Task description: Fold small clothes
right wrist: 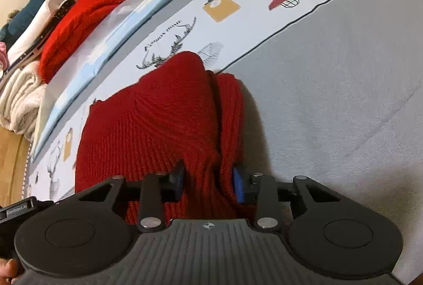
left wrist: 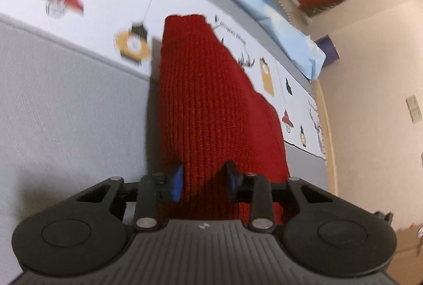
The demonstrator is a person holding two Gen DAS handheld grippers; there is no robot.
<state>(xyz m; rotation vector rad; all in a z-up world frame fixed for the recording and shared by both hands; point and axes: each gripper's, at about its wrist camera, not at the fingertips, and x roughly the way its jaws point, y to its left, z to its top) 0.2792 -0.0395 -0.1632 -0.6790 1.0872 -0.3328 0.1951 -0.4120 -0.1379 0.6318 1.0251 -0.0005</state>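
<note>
red knit garment in both tongs

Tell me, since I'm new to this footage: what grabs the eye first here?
The red knit garment fills the middle of both views, pinched at its near edge by the left gripper and the right gripper. It lies on a bedspread, grey with a white band printed with lamps and deer. At the far left of the right view sits a pile of folded clothes.
</note>
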